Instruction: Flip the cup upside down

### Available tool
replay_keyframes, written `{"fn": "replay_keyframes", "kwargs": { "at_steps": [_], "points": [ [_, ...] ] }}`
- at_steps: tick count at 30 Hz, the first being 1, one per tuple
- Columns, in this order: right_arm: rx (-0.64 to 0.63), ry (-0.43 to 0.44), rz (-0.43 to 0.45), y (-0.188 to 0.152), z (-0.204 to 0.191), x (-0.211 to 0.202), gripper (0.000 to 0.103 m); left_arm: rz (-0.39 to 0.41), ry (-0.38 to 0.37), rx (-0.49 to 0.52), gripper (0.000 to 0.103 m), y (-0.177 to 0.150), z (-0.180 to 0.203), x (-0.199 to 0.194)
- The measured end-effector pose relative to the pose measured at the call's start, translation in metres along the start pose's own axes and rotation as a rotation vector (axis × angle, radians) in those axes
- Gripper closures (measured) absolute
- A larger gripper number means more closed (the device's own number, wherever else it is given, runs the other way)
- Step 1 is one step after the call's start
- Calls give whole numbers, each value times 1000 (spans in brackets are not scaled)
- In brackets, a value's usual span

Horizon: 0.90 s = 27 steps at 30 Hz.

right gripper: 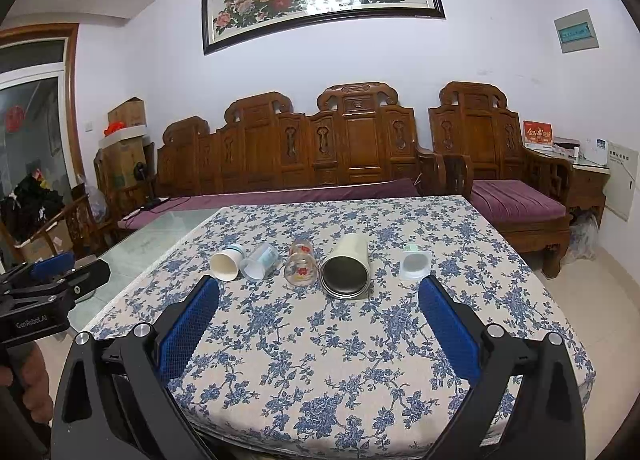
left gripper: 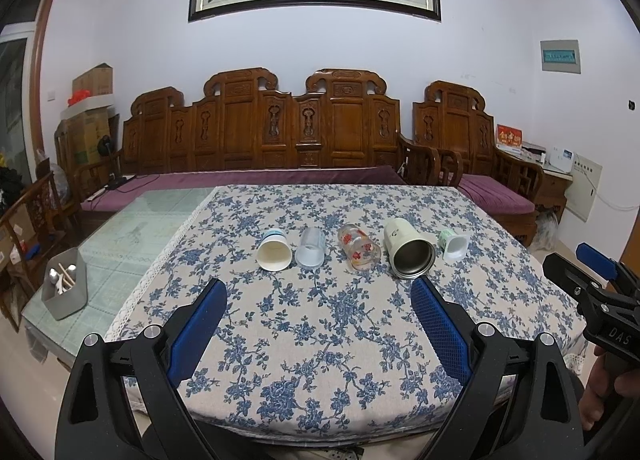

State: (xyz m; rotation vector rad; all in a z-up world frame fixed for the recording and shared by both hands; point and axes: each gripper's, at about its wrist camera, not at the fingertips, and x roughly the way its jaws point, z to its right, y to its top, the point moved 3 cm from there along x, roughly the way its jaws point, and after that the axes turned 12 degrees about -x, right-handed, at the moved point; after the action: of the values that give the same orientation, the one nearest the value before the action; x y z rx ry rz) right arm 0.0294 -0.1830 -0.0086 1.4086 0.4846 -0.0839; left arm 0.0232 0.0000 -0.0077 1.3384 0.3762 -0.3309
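Several cups lie on their sides in a row on the floral tablecloth, mouths toward me: a white paper cup (left gripper: 274, 254) (right gripper: 225, 264), a clear plastic cup (left gripper: 310, 250) (right gripper: 260, 261), a flowered glass (left gripper: 359, 247) (right gripper: 301, 263), a cream steel-lined tumbler (left gripper: 408, 249) (right gripper: 346, 266) and a small white-green yogurt cup (left gripper: 454, 244) (right gripper: 415, 262). My left gripper (left gripper: 318, 288) is open and empty, short of the row. My right gripper (right gripper: 318, 286) is open and empty, also short of the row; it also shows at the right edge of the left wrist view (left gripper: 588, 268).
The tablecloth (left gripper: 320, 340) covers the right part of a glass-topped table (left gripper: 132, 228). A grey utensil holder (left gripper: 66, 288) stands on the glass at left. A carved wooden sofa (left gripper: 260, 132) with purple cushions runs behind the table.
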Motion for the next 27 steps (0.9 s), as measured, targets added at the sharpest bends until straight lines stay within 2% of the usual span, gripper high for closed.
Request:
{"fn": "replay_keyframes", "kwargs": {
  "at_steps": [27],
  "points": [
    [6, -4, 8, 3, 1, -2, 3, 0, -2, 1, 14, -2, 0, 0]
  ]
}}
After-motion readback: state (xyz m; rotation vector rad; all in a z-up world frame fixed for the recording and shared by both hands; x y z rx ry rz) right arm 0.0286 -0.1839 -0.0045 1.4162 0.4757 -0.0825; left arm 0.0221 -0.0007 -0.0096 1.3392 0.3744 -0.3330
